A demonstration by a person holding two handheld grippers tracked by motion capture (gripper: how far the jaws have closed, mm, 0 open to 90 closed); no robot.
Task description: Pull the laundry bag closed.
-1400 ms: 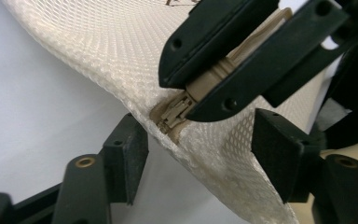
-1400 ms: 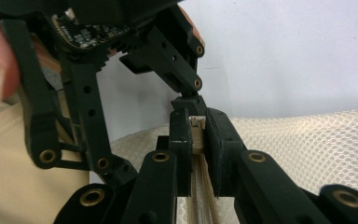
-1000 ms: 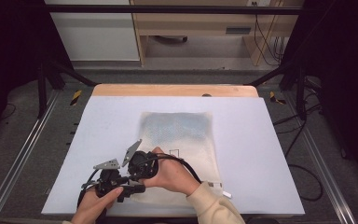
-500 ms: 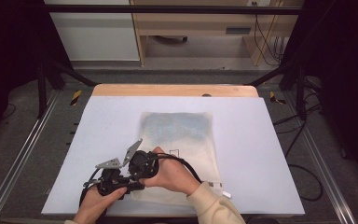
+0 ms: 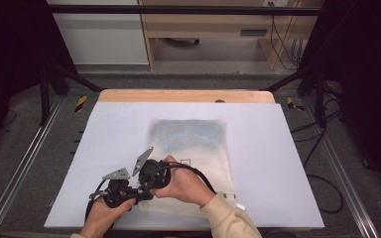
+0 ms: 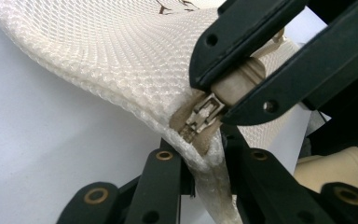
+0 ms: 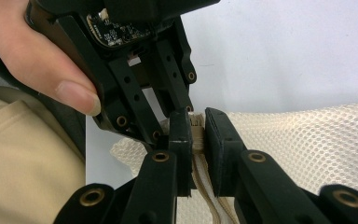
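At table's near edge, claws (image 5: 138, 191) on mesh bag (image 5: 191, 148).

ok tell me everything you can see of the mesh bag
The mesh bag is a flat cream net pouch, bluish at its far half, lying on the white table. Its near left corner is lifted, with a tan zipper tape and metal slider. The left hand-held gripper pinches the zipper edge; the right hand-held gripper clamps the tape beside it.

Both hands sit close together at the near edge, left gripper (image 5: 120, 191) just closing its jaws tight, right gripper (image 5: 151, 174) clamped shut, jaw tips meeting.
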